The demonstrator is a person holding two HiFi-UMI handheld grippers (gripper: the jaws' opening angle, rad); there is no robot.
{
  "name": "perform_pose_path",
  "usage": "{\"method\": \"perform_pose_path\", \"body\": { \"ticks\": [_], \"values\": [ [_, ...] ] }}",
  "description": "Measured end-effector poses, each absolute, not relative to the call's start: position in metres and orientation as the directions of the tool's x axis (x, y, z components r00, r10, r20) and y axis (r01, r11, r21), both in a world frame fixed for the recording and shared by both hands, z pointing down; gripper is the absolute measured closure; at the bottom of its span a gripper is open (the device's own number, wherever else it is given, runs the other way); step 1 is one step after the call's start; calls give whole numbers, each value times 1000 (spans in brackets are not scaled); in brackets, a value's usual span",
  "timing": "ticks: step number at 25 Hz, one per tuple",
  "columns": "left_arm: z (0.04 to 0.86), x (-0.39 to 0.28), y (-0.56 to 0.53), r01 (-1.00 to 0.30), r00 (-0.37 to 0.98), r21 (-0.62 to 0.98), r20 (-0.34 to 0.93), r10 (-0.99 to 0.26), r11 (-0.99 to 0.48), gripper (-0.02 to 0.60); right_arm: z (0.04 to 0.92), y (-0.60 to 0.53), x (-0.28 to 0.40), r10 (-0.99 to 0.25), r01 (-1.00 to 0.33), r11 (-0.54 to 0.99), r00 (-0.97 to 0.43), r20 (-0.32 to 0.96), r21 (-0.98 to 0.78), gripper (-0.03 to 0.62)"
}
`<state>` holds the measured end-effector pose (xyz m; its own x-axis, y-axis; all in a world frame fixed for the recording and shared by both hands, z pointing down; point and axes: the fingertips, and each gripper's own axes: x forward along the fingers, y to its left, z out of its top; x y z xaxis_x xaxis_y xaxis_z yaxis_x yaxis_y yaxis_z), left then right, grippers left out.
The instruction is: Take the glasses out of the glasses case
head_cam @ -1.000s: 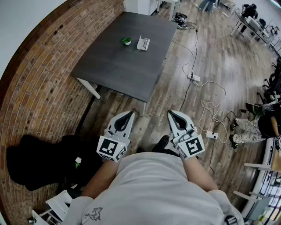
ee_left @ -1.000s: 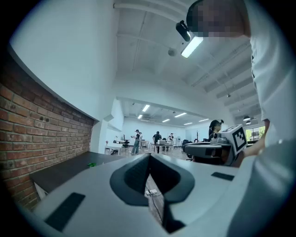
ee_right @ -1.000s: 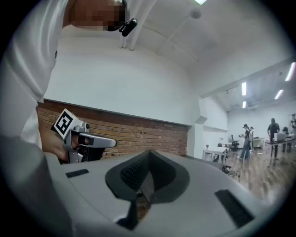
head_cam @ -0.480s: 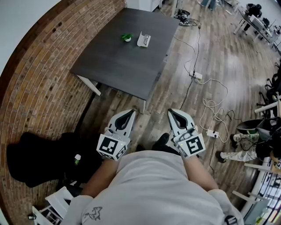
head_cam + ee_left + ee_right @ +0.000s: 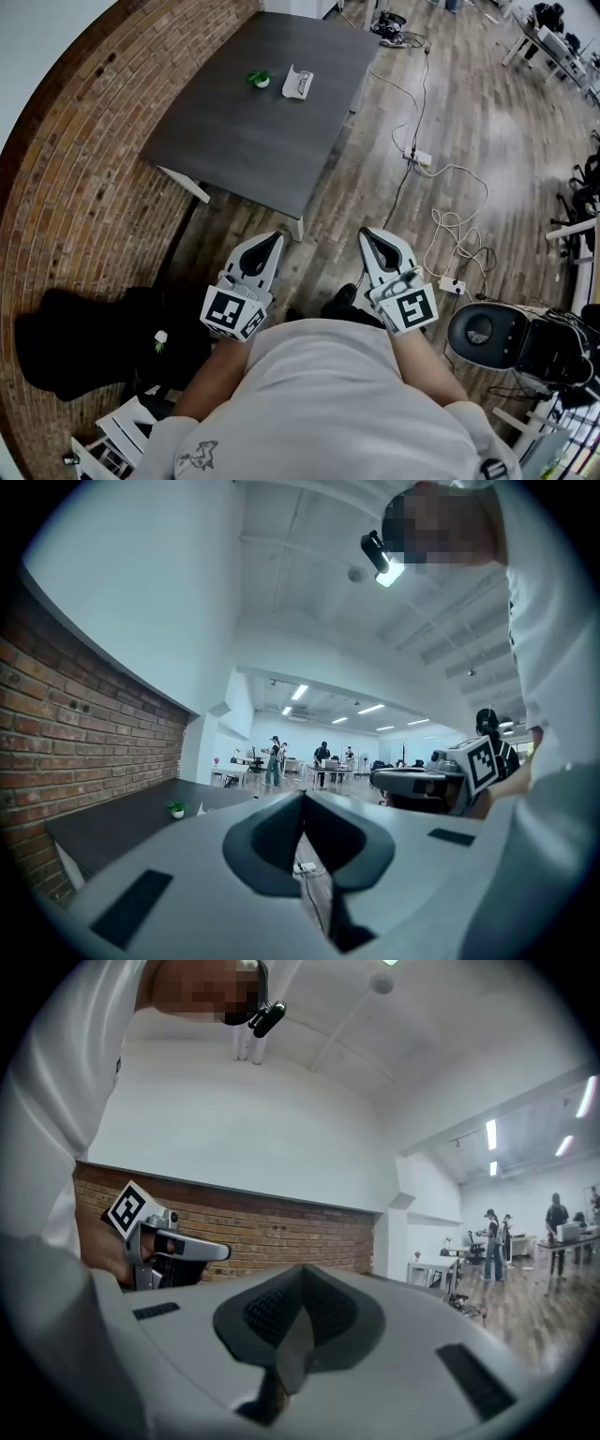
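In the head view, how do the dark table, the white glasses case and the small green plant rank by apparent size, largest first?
1. dark table
2. white glasses case
3. small green plant, slightly smaller.
All sit together, so nearness hardly matters.

Dark grey table point(image 5: 244, 150); white glasses case point(image 5: 299, 82); green plant point(image 5: 257, 79) — red-brown brick wall point(image 5: 75, 197); brown wooden floor point(image 5: 450, 112)

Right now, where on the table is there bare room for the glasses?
The near half of the table, from the plant and glasses case to the front edge, is bare; so is the strip right of the case. Only the far part is crowded: plant and case side by side.
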<state>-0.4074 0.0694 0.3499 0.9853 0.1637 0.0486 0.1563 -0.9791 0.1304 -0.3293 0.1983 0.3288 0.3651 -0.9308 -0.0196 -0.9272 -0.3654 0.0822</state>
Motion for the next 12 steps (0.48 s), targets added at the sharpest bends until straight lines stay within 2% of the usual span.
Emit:
{"method": "perform_pose_path", "body": {
  "ticks": [2,3,5,8,12],
  "values": [
    [351,-392,72,162,984,129,54,170,-978,571,330,201,-313,-930,-927,-368,367,-18,80,588],
    [350,-384,75,170,983,129,53,178,-977,571,331,203,-305,-931,-928,-365,365,-16,73,563],
    [348,-369,84,193,979,126,45,200,-973,571,334,207,-289,-936,-934,-352,353,-6,58,443],
    [350,-341,104,231,970,115,48,237,-966,571,337,221,-267,-938,-937,-346,346,-9,50,404],
    [356,-301,133,268,959,120,58,277,-956,571,338,253,-237,-929,-928,-371,370,-19,47,382]
  ]
}}
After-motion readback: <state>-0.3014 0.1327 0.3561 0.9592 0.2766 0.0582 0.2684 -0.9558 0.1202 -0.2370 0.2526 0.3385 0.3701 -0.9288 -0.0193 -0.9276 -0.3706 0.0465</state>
